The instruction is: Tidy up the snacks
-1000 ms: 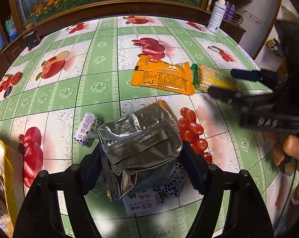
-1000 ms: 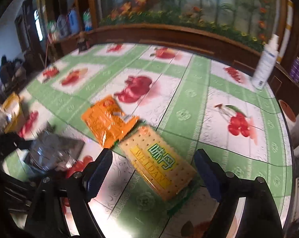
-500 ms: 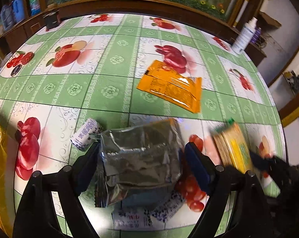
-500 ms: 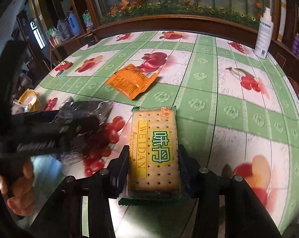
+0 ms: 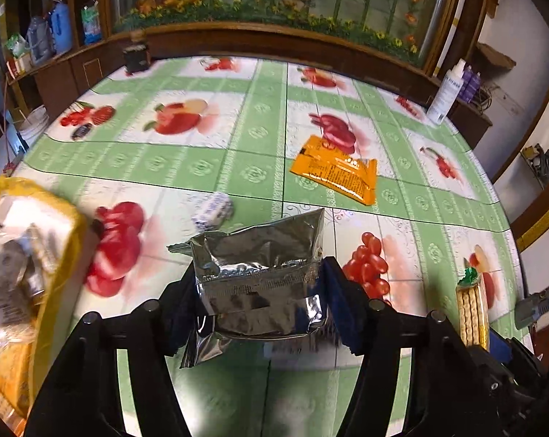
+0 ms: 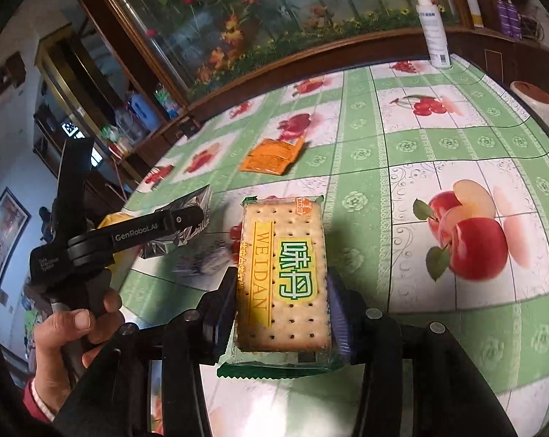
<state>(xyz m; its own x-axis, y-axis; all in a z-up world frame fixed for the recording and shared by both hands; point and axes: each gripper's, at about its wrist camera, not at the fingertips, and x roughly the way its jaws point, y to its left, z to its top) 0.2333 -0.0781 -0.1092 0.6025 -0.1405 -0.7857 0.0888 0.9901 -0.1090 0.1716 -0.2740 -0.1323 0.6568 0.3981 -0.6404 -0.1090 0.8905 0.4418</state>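
Left gripper (image 5: 260,291) is clamped on a silver foil pouch (image 5: 261,273), fingers pressing both sides, pouch lifted off the tablecloth (image 5: 201,167). From the right wrist cam the same gripper (image 6: 187,218) shows at left w/ the foil pouch (image 6: 181,218) in its tips, and the person's hand (image 6: 74,331) wrapped on the handle.

Right gripper (image 6: 283,313) grips a Weidan cracker pack (image 6: 283,273) by its long sides, label up, held above the table. In the left cam that pack (image 5: 473,309) sits at the near right edge, seen edge-on.

Orange sachet (image 5: 336,171) lies flat mid-table, well apart from both grippers. A small white wrapped snack (image 5: 214,209) lies just beyond the pouch, blurred, so print can't be read. Yellow bag (image 5: 38,218) at near left holds other packets, prob. snacks. White spray bottle (image 6: 433,36) stands upright at the far right rim.
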